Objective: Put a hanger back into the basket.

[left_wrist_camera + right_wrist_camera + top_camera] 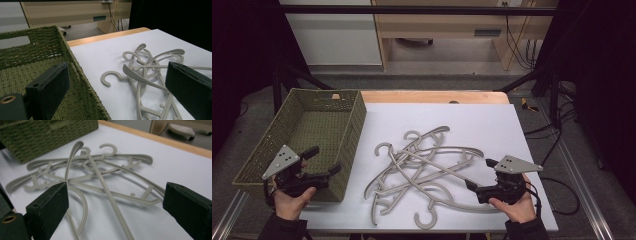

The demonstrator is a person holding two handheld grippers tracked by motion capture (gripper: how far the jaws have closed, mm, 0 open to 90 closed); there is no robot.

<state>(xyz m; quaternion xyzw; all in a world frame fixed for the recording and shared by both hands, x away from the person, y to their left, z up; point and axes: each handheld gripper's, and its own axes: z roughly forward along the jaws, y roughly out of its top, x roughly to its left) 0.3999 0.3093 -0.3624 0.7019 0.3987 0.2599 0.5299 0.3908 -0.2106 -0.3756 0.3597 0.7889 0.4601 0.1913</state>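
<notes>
Right gripper view: right gripper (115, 202) jaws spread wide over the hangers (100, 175), pinching nothing.

The right gripper (115, 202) holds its two black jaws wide apart, nothing pressed between them, low over a tangled pile of grey plastic hangers (100, 172) on the white table surface (180, 167). A green woven basket (42, 135) stands at the surface's far left corner, just beyond the hangers.

Black grippers (480, 174), grey three-cornered plates, black jaws, dark sleeves (282, 227)
</notes>
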